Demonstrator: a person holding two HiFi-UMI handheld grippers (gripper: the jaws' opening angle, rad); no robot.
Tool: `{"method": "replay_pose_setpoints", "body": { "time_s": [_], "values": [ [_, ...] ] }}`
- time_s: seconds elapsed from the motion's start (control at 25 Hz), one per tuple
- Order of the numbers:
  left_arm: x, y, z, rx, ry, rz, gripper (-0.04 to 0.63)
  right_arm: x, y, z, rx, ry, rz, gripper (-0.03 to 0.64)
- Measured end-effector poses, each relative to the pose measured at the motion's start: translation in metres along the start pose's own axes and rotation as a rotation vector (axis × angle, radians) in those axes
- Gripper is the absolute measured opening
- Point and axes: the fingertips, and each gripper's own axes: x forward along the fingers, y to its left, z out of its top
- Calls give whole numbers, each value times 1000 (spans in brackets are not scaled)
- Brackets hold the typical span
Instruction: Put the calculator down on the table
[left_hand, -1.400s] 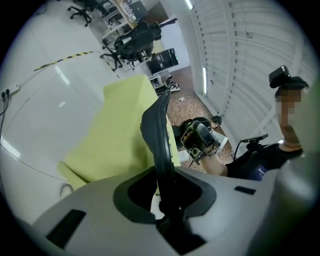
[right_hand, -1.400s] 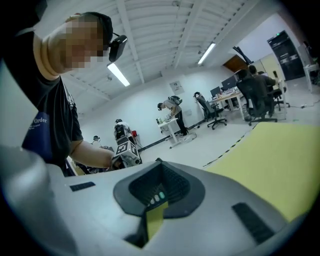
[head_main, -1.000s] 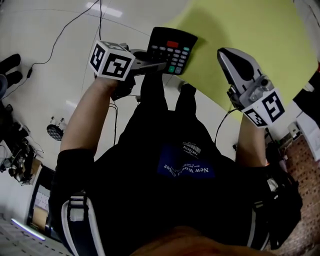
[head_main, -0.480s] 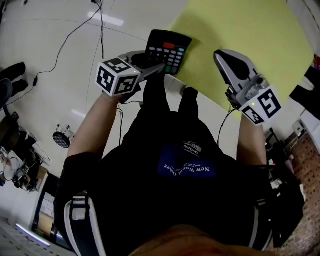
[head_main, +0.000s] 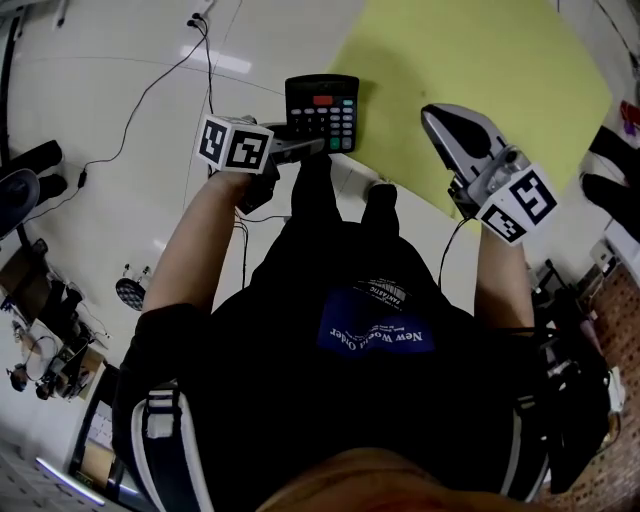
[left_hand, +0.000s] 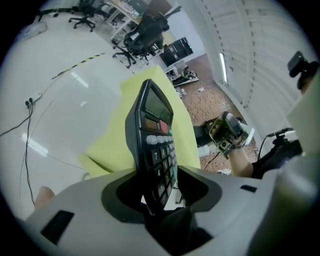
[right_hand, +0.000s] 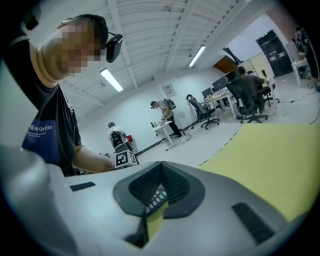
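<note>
Black plastic calculator (head_main: 321, 112): likely light, stiff, smooth, maybe slippery. Left hand-held gripper (head_main: 303, 148) clamps its bottom edge by desk (head_main: 480, 60) near-left corner; good hold there. Right hand-held gripper (head_main: 432, 113) narrow, empty.

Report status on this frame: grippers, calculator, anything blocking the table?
Left gripper shut on calculator, held in air at near edge of yellow-green table. Right gripper shut, empty. Calculator not yet down; nothing seen in the way.
</note>
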Motion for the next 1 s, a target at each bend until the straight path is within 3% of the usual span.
{"method": "replay_pose_setpoints", "body": {
  "time_s": [0.12, 0.2, 0.28, 0.4, 0.48, 0.56, 0.64, 0.8, 0.92, 1.0],
  "values": [
    [7, 6, -6, -75, 14, 22, 188, -3, -3, -4, 40, 3, -16, -12],
    [10, 0, -17, -76, 58, 83, 204, -17, 0, -4, 75, 6, -42, -12],
    [6, -4, -24, 2, 98, 213, 212, -33, 9, 3, 83, 9, -64, -12],
    [1, 6, -33, 188, 169, 409, 238, -45, 21, 9, 61, 26, -88, -12],
    [2, 10, -35, 209, 185, 437, 242, -50, 27, 13, 55, 29, -95, -12],
    [3, 10, -34, 161, 216, 403, 242, -55, 30, 19, 47, 16, -97, -12],
    [1, 9, -35, 164, 293, 402, 242, -64, 33, 26, 37, 0, -102, -12],
    [-11, 21, -36, 361, 441, 606, 254, -83, 39, 27, 27, 13, -123, -12],
    [-14, 21, -29, 460, 478, 686, 261, -93, 42, 28, 18, 33, -132, -12],
    [-16, 30, -30, 568, 564, 745, 261, -98, 44, 30, 25, 37, -127, -12]
  ]
}}
